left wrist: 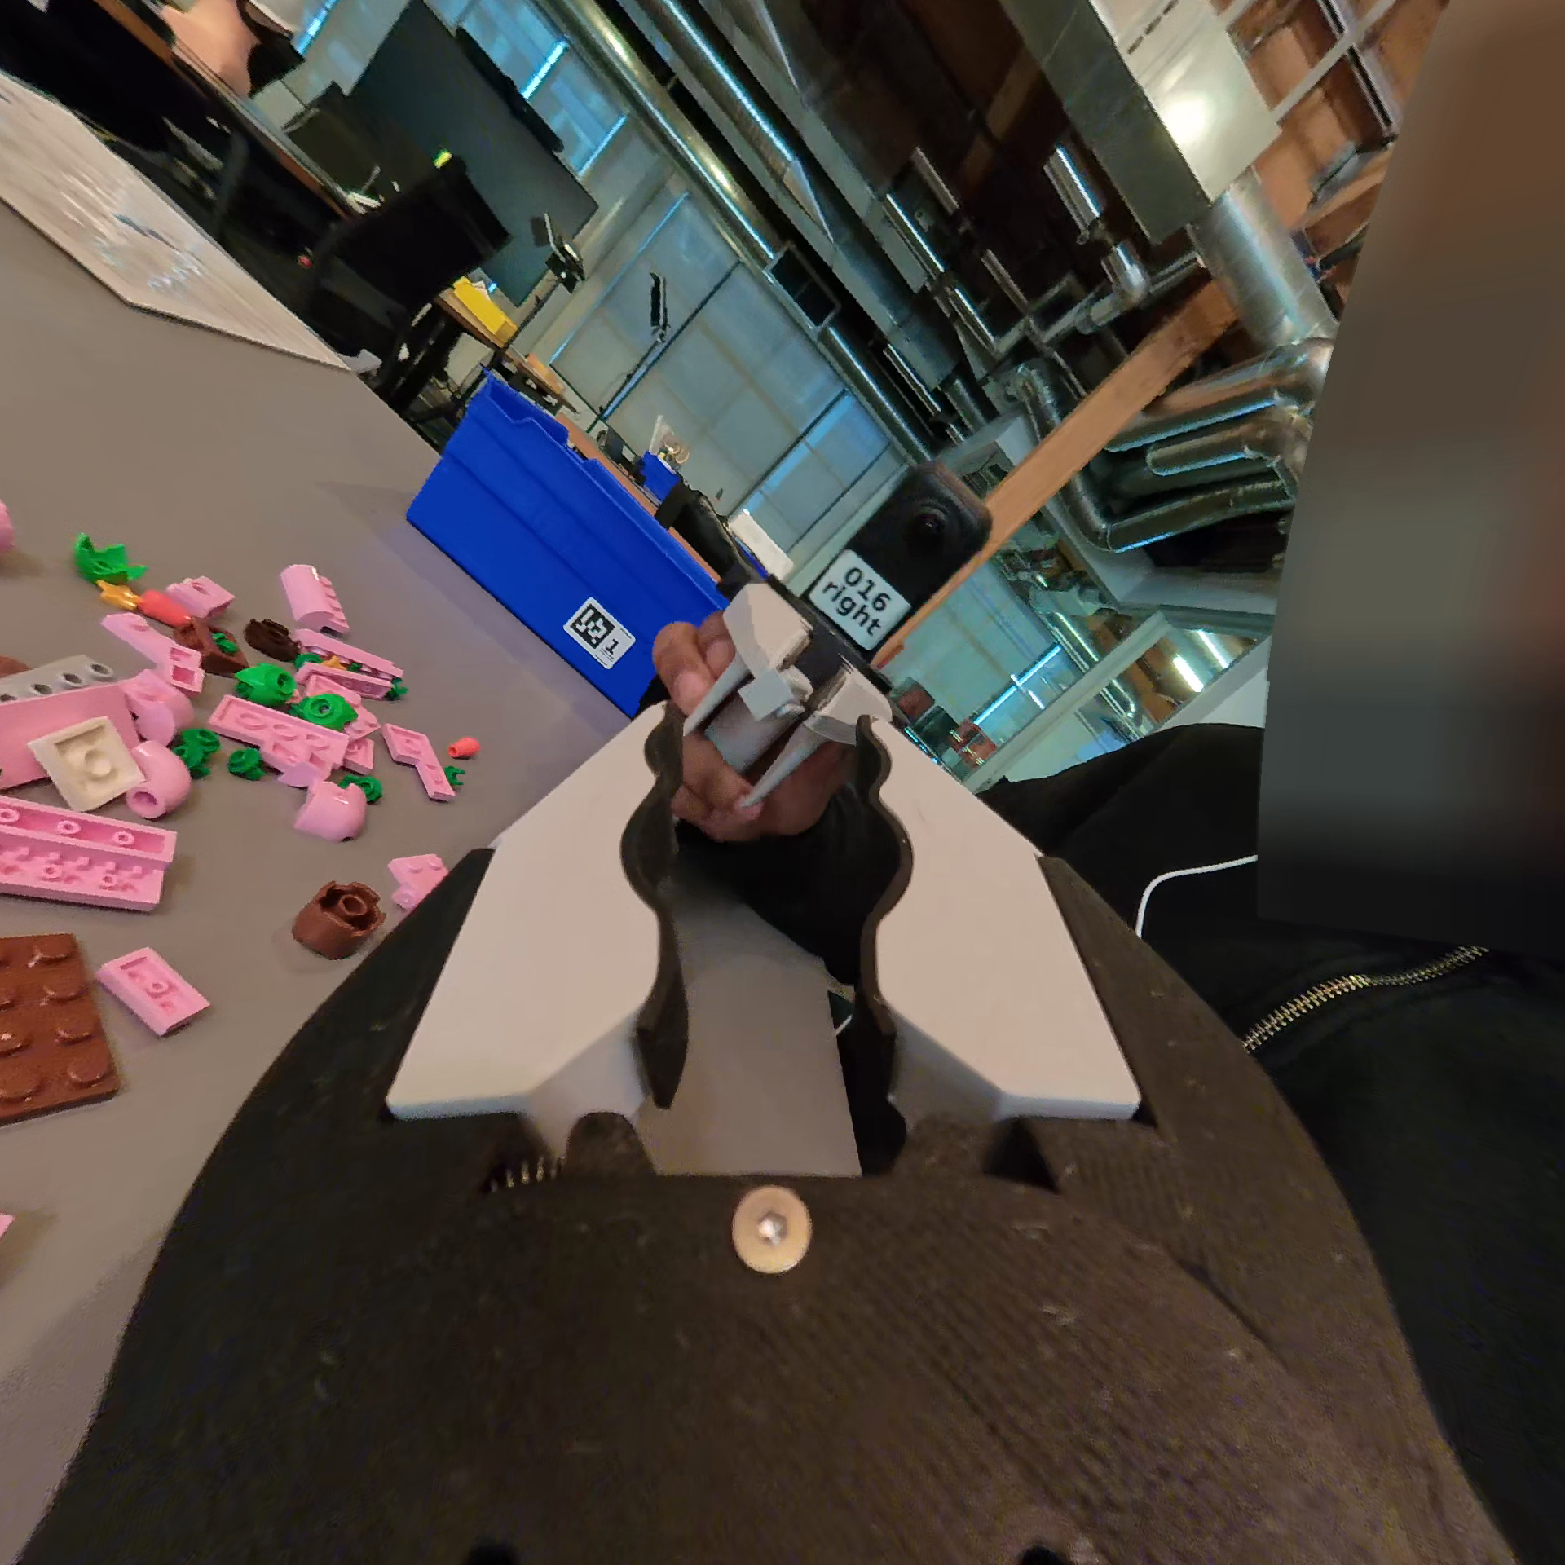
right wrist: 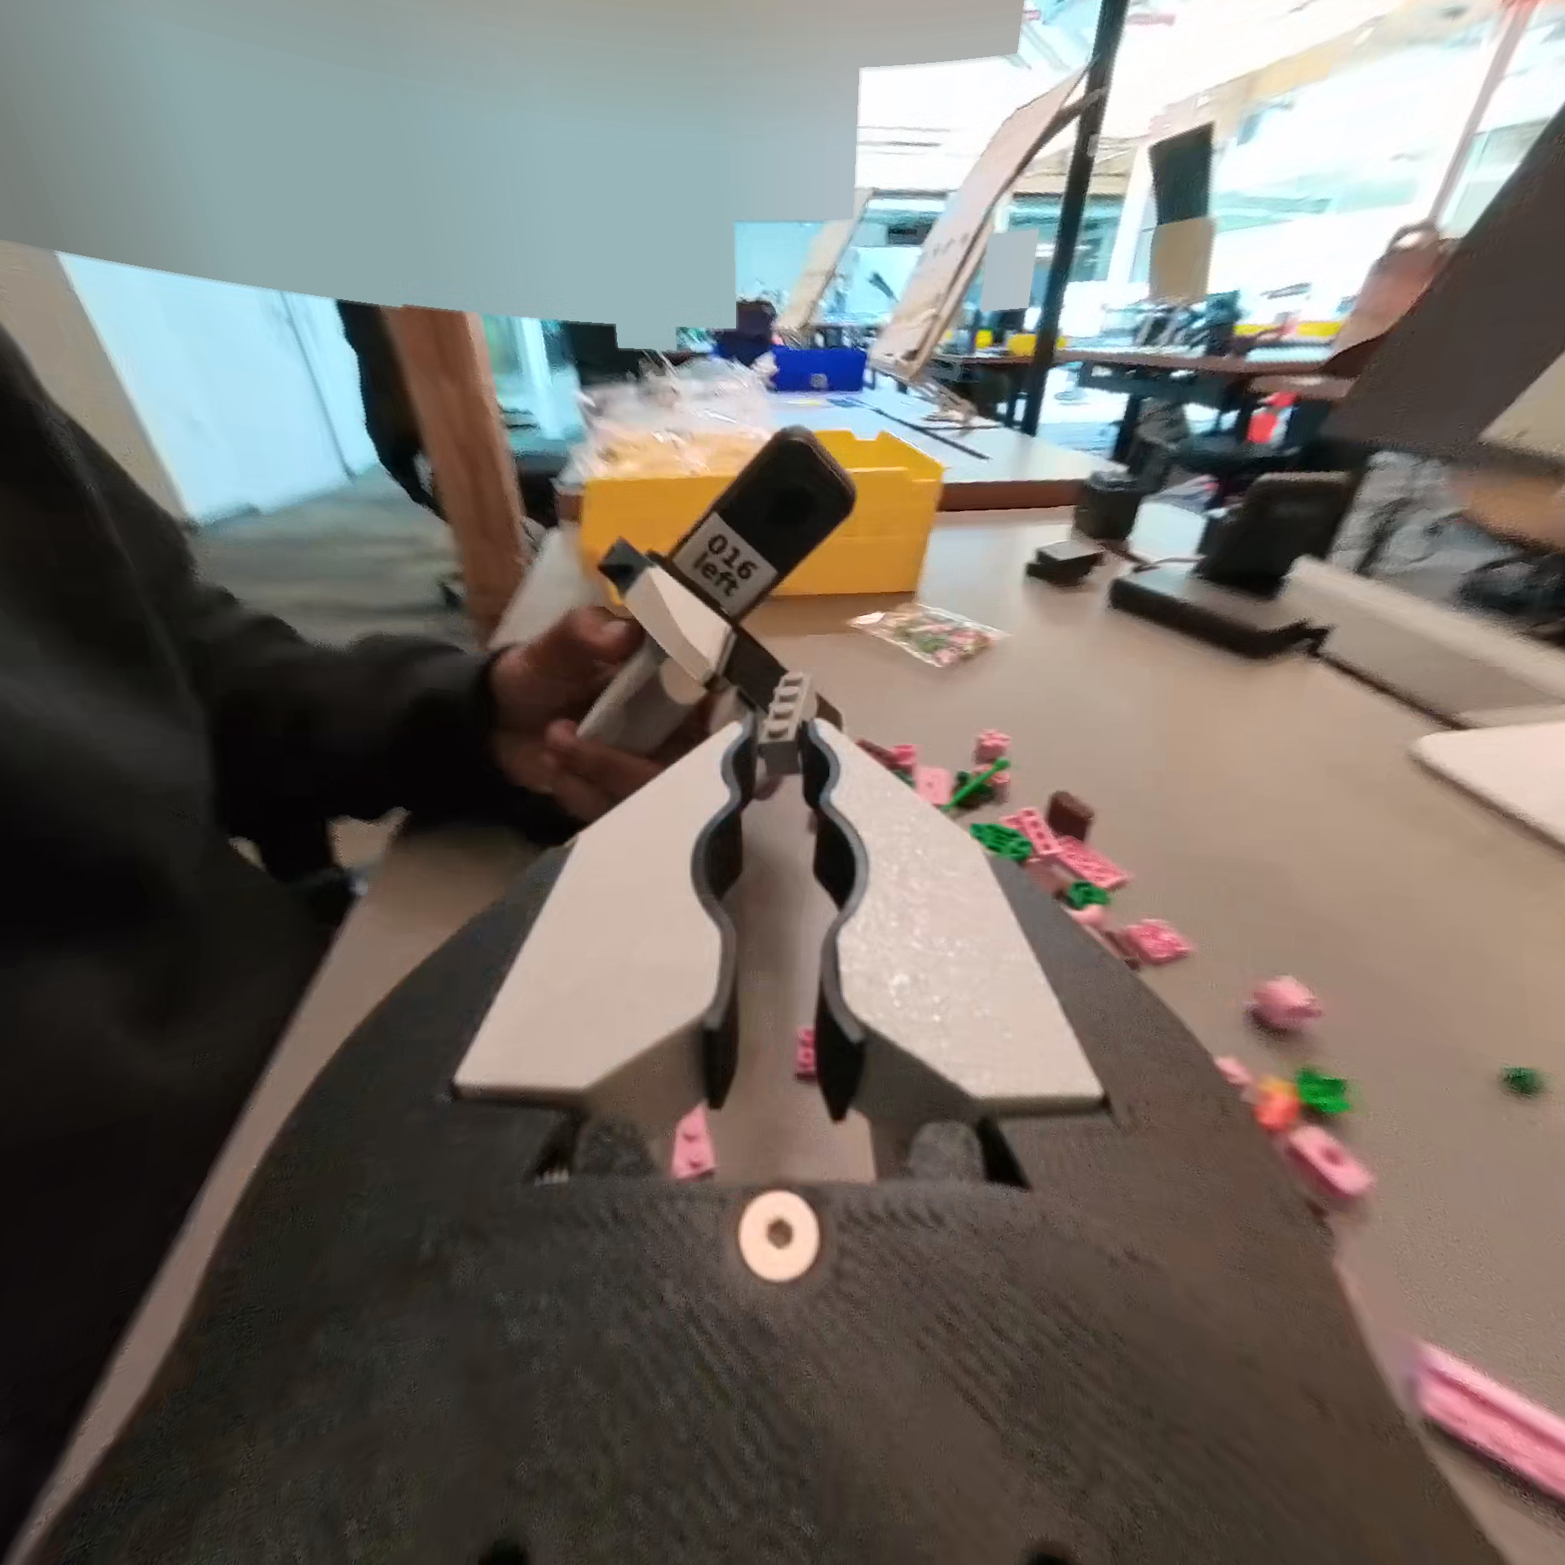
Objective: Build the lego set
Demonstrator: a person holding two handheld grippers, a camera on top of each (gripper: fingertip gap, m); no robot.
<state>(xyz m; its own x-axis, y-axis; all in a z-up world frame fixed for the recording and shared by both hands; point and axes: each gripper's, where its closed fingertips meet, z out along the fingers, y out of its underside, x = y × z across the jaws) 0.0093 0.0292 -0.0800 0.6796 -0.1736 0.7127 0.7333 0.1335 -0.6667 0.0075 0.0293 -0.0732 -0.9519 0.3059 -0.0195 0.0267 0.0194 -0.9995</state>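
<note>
My right gripper [right wrist: 779, 741] is shut on a small grey Lego brick [right wrist: 783, 720] with studs, held up in the air above the table. My left gripper [left wrist: 766, 737] is open and empty, raised and facing the right gripper [left wrist: 779, 694], which a hand holds just beyond its tips. In the right wrist view the left gripper [right wrist: 677, 644] sits right behind the grey brick. Loose pink, green and brown Lego pieces [left wrist: 279, 720] lie on the grey table [left wrist: 254, 474], and they also show in the right wrist view [right wrist: 1059, 847].
A brown plate [left wrist: 42, 1016], a long pink plate [left wrist: 76, 855] and a grey square piece [left wrist: 85, 762] lie at the left. An instruction sheet [left wrist: 127, 212] and a blue bin [left wrist: 550, 542] stand farther back. A yellow bin [right wrist: 762, 525], a bag of pieces [right wrist: 927, 635] and black devices [right wrist: 1202, 593] are beyond. The tips of both grippers are at nearly the same place.
</note>
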